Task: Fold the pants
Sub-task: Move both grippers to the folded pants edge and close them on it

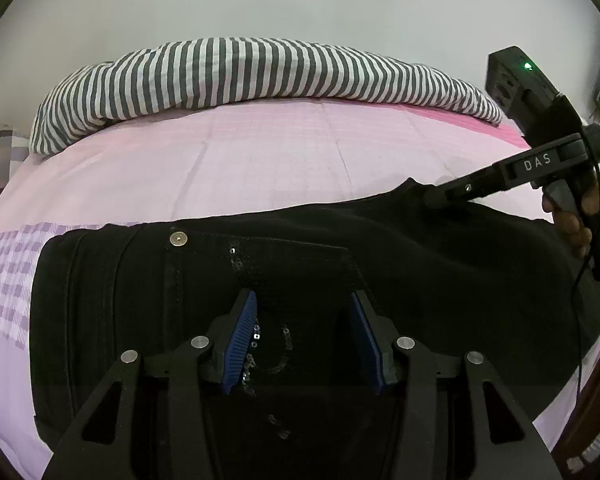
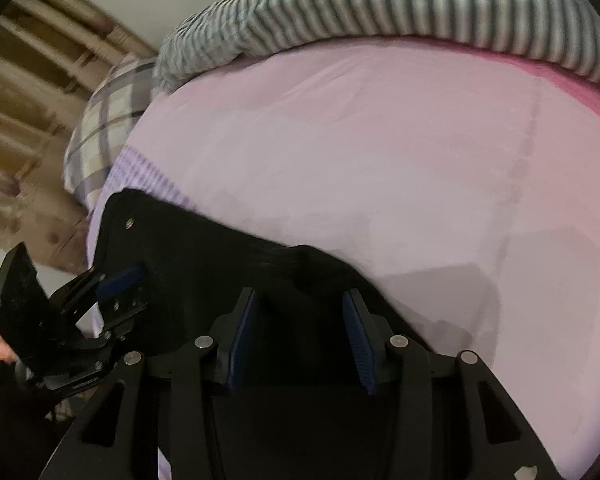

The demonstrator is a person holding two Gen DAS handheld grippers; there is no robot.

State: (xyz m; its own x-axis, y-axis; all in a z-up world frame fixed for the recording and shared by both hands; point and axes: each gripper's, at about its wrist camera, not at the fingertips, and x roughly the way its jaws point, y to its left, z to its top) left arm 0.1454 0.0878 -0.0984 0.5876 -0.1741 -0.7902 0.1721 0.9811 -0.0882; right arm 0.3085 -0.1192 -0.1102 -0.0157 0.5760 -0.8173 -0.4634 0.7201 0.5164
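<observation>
Black pants [image 1: 380, 264] lie across the pink bed sheet [image 1: 260, 160], with a metal waist button [image 1: 179, 239] at the left and a sequined pocket in the middle. My left gripper [image 1: 304, 304] is open just above the pocket, its blue pads [image 1: 242, 344] apart. My right gripper shows in the left wrist view [image 1: 436, 200] at the far edge of the pants on the right. In the right wrist view the right gripper [image 2: 300, 300] is open over a raised ridge of the black pants [image 2: 220, 264]. The left gripper also shows there [image 2: 124, 280], at the pants' left edge.
A grey-and-white striped duvet [image 1: 260, 72] is bunched along the far side of the bed. A plaid pillow [image 2: 104, 136] lies at the left end. A wooden headboard [image 2: 28, 120] stands beyond it. A white wall is behind.
</observation>
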